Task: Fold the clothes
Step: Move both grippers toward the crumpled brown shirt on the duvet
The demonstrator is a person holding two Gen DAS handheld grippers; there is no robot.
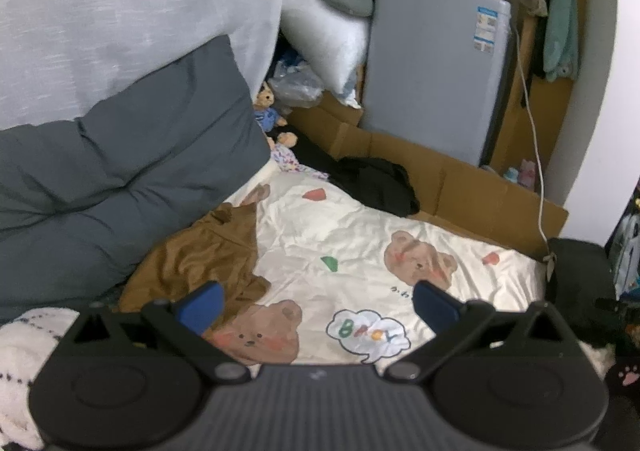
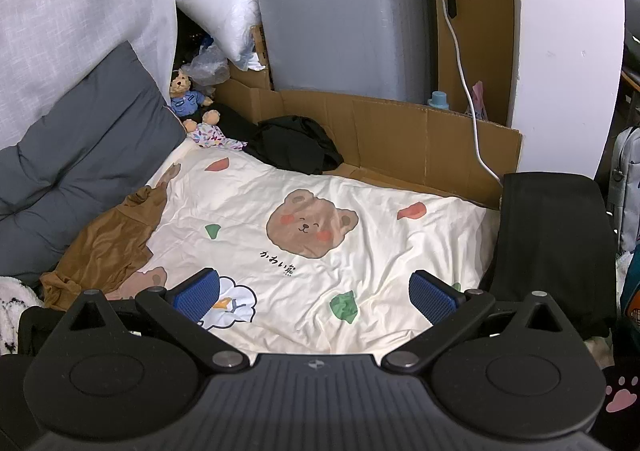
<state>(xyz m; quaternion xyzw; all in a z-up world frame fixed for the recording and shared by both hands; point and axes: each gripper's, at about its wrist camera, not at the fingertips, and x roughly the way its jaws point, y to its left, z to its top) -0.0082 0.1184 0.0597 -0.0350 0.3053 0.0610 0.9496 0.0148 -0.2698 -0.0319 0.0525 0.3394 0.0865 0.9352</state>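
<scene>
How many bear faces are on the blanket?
3. One bear face sits mid-blanket, one lies near the left gripper's fingers, and one partial peeks out beside the brown garment. More may be hidden.

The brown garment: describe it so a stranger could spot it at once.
Find the cream bear-print bedspread. Along its left edge, against the big grey cushion, lies the brown garment, crumpled and unfolded. It is the only tan cloth; the other loose clothing, a heap at the far edge, is black.

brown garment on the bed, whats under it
The brown garment lies crumpled on the cream bear-print bedcover, beside the grey cushion. It overlaps a printed bear; whatever else lies beneath is covered.
</scene>
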